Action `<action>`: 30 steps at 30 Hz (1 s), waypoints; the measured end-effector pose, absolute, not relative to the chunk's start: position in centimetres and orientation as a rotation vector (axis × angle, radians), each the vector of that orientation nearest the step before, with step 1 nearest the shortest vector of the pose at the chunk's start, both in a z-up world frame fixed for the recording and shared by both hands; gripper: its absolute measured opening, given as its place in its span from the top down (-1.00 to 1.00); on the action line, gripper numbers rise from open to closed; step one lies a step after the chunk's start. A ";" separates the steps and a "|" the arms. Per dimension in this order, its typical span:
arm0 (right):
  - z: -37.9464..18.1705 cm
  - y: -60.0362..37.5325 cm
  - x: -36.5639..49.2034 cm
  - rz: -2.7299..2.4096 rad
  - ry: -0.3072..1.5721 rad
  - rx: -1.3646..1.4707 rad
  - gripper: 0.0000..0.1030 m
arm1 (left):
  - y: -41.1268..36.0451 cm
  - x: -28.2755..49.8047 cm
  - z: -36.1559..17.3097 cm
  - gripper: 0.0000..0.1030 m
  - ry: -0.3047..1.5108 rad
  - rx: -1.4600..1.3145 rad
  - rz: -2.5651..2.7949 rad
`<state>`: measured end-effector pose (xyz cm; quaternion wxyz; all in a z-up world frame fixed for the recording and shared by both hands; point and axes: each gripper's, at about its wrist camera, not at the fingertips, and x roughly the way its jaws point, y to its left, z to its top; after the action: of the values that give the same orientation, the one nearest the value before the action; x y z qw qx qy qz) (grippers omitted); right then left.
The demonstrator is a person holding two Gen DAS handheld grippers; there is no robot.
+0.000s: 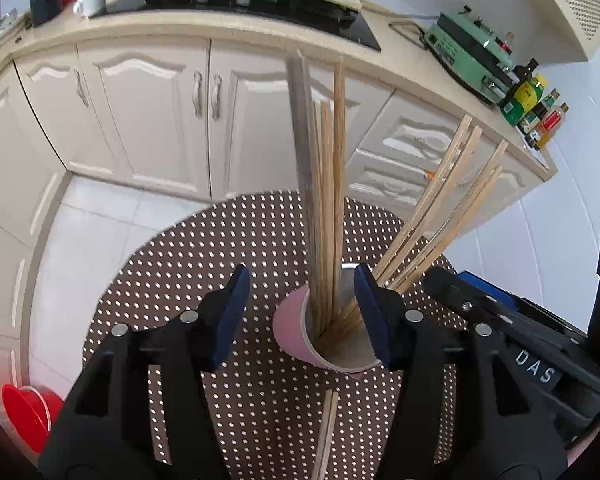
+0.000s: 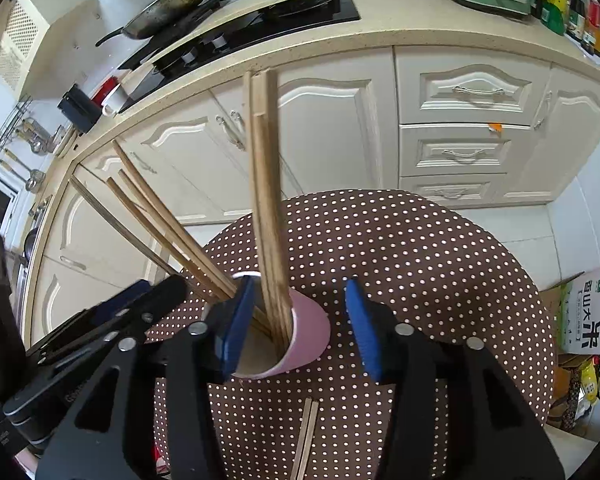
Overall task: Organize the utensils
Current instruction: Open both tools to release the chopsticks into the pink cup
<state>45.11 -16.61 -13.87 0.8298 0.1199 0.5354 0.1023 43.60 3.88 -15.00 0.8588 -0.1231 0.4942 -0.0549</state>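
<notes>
Left wrist view: the left gripper [image 1: 302, 304] stands with its jaws apart, gripping nothing. A pink paper cup [image 1: 296, 334] rests on the brown polka-dot round table [image 1: 172, 280], in the right half of the gap between the blue pads [image 1: 232, 316]. The right-hand pad overlaps the cup's rim; contact cannot be confirmed. Wooden chopsticks [image 1: 328, 200] stand in the cup in two bundles, one upright, one fanned toward the right. The other gripper's black finger enters from the right, just beside the cup. A loose chopstick pair [image 1: 327, 432] lies on the table below the cup; its lower end is cut off by the frame edge.

Right wrist view: the right gripper [image 2: 300, 324] is likewise parted, with nothing pressed between the pads. The cup [image 2: 308, 332] sits in the left half of the gap, and the left-hand pad covers part of its rim. The upright bundle [image 2: 266, 184] is blurred along its length. The leaning bundle [image 2: 160, 216] runs up and left, its base hidden behind the pad. The loose pair [image 2: 307, 436] lies below the cup, partly cut off.
</notes>
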 end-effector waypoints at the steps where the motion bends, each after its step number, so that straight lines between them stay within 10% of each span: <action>1: -13.8 -16.7 45.0 0.214 1.136 0.254 0.07 | 3.9 43.5 -14.9 -0.05 1.037 -0.251 -0.112; 30: -10.2 -16.9 37.5 0.209 1.069 0.231 -0.47 | 4.2 36.3 -12.1 -0.13 0.987 -0.183 -0.085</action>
<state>37.48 -16.91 -10.23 0.8490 0.1094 0.5073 0.0993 36.30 4.21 -12.08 0.8759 -0.0876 0.4727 -0.0405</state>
